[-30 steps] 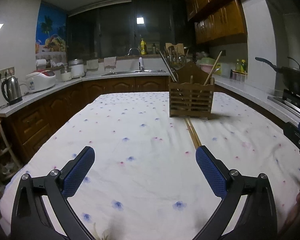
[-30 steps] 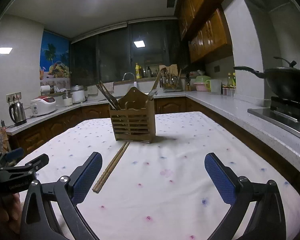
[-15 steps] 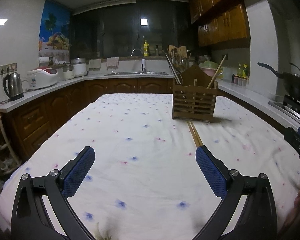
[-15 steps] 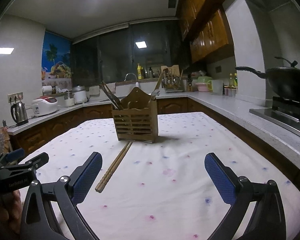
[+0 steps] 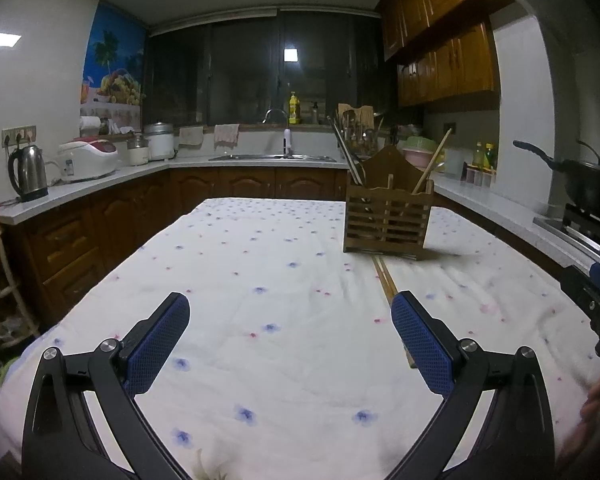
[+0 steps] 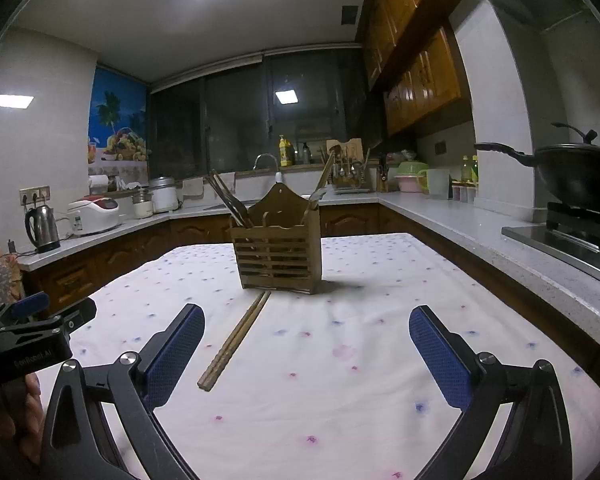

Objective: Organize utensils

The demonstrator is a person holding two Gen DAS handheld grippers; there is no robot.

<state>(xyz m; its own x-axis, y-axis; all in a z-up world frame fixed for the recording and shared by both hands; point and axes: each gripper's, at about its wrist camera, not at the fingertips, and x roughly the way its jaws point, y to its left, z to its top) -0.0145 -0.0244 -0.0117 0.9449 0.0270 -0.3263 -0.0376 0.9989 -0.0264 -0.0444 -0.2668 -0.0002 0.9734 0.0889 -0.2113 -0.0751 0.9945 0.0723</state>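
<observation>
A dim kitchen with brown cupboards and a grey counter goes around a table with a white cloth (image 6: pixel 380 360) that has little flowers on it. A wooden holder (image 6: pixel 278 254) stands upright near the far middle of the table, with some sticks and tools leaning out of its top. A pair of wooden chopsticks (image 6: pixel 234 340) lies flat on the cloth, side by side. Their long way runs from the foot of the holder toward the camera, with the far tips right at the holder and the thick ends pointing near. The right gripper (image 6: pixel 306 350) hangs over the cloth with its blue pads wide apart and nothing in it; the chopsticks lie just inside its left pad. The left gripper (image 5: pixel 290 334) is wide too and holds nothing. In the left view the chopsticks (image 5: pixel 384 280) run under its right pad.
</observation>
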